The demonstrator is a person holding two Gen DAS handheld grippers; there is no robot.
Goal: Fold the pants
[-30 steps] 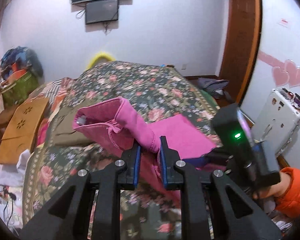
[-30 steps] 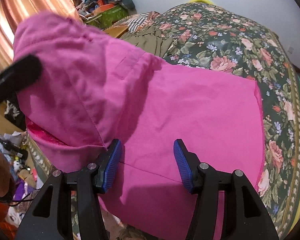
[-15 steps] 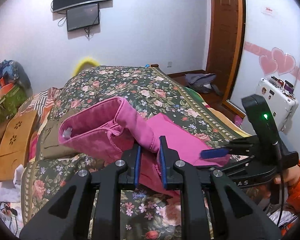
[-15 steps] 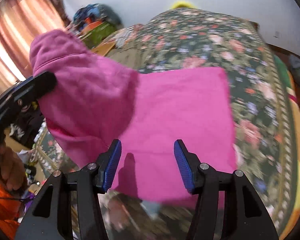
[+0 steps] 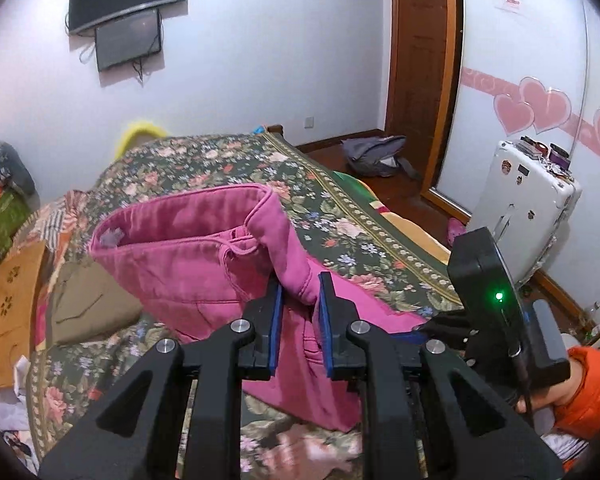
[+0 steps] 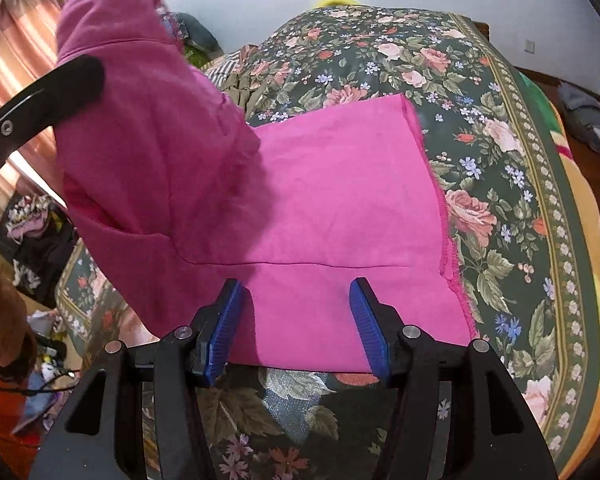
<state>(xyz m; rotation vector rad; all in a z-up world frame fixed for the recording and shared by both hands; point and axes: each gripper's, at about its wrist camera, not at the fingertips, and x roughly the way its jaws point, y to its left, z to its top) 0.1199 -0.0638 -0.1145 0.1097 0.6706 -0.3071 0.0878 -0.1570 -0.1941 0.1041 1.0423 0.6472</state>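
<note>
The left gripper (image 5: 299, 304) pinches the pink pants (image 6: 340, 200) waistband, lifted for folding; the right gripper (image 6: 296, 328) hangs half open, holding nothing. Next, lay it flat on the bed (image 6: 520, 184).

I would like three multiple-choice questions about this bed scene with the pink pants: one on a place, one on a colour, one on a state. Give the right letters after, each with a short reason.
1. Where does the flat part of the pink pants lie?
A. on the floor
B. on the floral bedspread
C. on a chair

2. What colour are the pads of the right gripper?
A. blue
B. red
C. white

3. What is the left gripper doing?
A. standing wide open and empty
B. holding a suitcase
C. pinching a raised fold of the pants

Answers:
1 B, the cloth spreads over the flower pattern.
2 A, both pads show blue.
3 C, pink cloth sits squeezed between its narrow jaws.
</note>
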